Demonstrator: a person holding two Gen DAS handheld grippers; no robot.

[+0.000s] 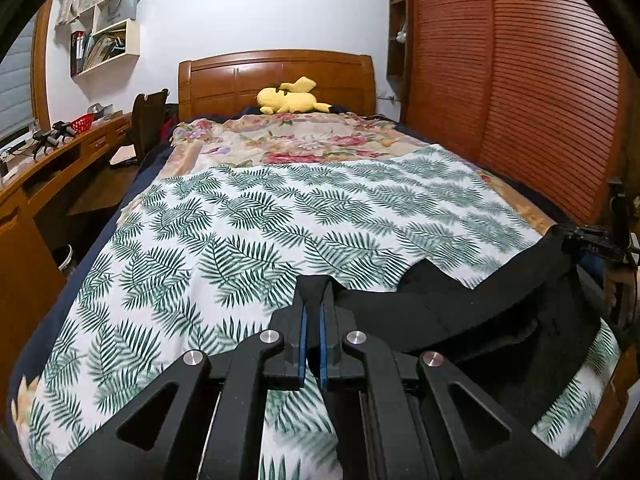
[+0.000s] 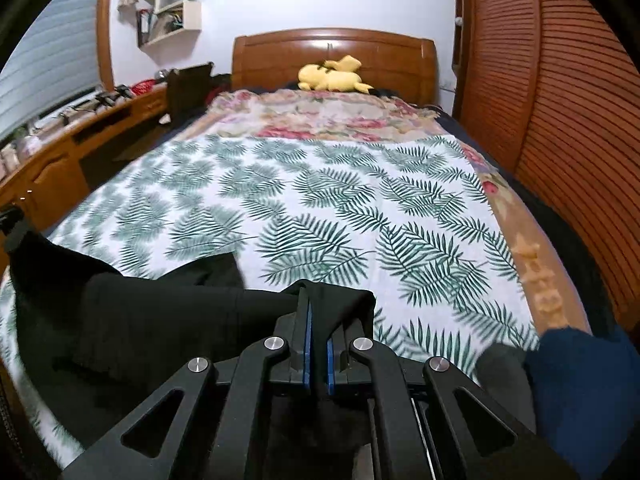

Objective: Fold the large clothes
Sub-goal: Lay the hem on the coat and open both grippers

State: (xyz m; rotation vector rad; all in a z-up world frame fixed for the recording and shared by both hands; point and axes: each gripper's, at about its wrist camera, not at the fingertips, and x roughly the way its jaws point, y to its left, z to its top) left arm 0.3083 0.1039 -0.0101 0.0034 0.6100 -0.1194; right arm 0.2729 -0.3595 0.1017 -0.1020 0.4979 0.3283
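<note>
Two sets of fingers are clamped on one black garment [image 1: 460, 312]: the left gripper [image 1: 314, 300] pinches an edge at its tips, and the right gripper [image 2: 318, 304] does likewise. Between them the dark cloth hangs stretched over the near end of the bed [image 1: 100, 248], above a palm-leaf sheet [image 2: 320, 200]. At twelve o'clock, by the wooden headboard [image 1: 276, 76], lies a yellow plush toy [image 1: 290, 98]. At nine o'clock runs a cluttered tabletop [image 1: 64, 148].

White wall [image 1: 240, 8], wooden headboard [image 1: 276, 80] (louvred wardrobe [image 1: 520, 80] beside).

Bed [image 1: 92, 256] under fern-print sheet [image 1: 248, 232], black garment [image 1: 460, 312] at its near end.
</note>
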